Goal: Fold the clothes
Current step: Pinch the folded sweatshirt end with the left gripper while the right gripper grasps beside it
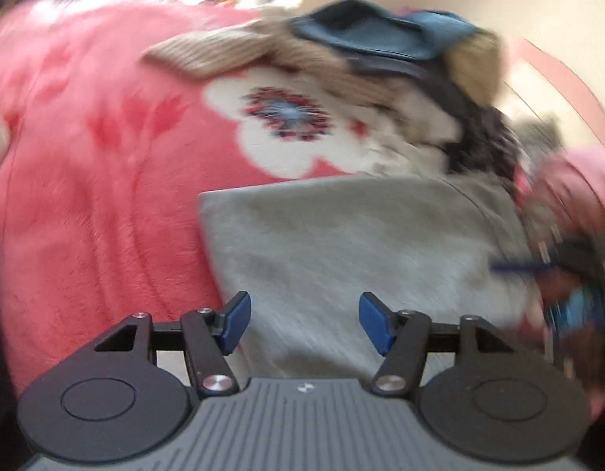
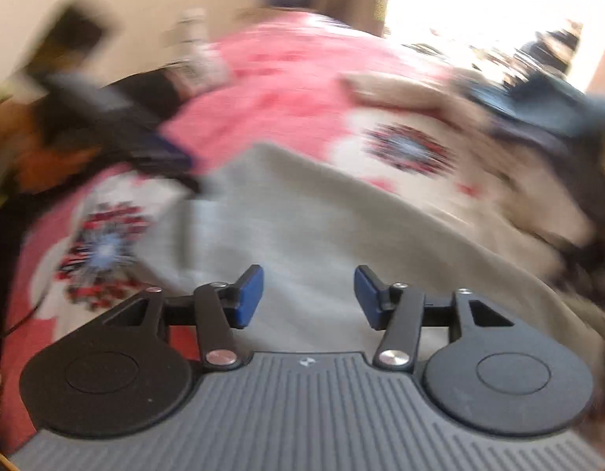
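A grey garment (image 1: pixel 361 243) lies flat on a pink flowered blanket (image 1: pixel 86 157), its straight left edge showing. My left gripper (image 1: pixel 304 324) hovers open over the garment's near part, nothing between its blue pads. In the right wrist view the same grey garment (image 2: pixel 302 227) spreads ahead, and my right gripper (image 2: pixel 308 298) is open above it, empty. The other gripper (image 2: pixel 117 117) appears as a dark blur at the garment's far left corner. Both views are motion-blurred.
A heap of other clothes (image 1: pixel 361 55) sits behind the grey garment: a tan ribbed piece, blue denim, dark and cream fabric. A pink sleeve and the other gripper (image 1: pixel 569 259) blur at the right edge. Cream wall and a bright window (image 2: pixel 479 0) lie beyond.
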A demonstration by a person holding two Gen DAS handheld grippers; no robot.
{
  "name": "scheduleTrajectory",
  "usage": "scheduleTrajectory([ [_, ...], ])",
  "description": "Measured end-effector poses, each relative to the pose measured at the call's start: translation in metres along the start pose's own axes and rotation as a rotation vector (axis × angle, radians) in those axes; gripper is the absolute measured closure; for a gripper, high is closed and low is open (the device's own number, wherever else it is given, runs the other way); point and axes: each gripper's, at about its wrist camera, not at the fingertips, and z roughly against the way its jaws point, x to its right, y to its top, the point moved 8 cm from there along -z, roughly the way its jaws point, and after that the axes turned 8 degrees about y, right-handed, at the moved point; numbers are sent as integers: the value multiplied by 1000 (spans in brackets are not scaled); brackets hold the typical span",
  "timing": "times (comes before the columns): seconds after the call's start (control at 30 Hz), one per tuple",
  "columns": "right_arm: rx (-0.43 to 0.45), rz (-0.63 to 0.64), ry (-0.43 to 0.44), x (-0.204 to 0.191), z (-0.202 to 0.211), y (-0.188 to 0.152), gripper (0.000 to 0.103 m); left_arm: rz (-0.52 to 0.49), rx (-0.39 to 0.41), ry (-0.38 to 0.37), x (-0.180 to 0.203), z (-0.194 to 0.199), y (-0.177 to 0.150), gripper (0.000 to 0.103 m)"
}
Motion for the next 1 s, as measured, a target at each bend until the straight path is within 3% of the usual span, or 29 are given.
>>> scheduleTrajectory([
  [0.2,42,162,54,-55,-44,14,21,114,-80,-37,-20,-30,-3,41],
  [0.3,62,234,75,-79,-66,18,19,145,-104,-41,-21,-39,-8,40],
  [0.47,58,227,55,-96,-88,11,16,147,-105,-79,-16,-41,-9,39],
  [0.73,5,380,-104,-109,-104,-15,10,157,-90,-128,-10,-33,-8,44],
  [0.93,-9,477,-172,-108,-103,-15,14,212,-95,-131,-17,-40,-7,44],
  [1.0,-15,511,-193,-108,-103,-15,21,229,-89,-118,-20,-45,-7,45],
])
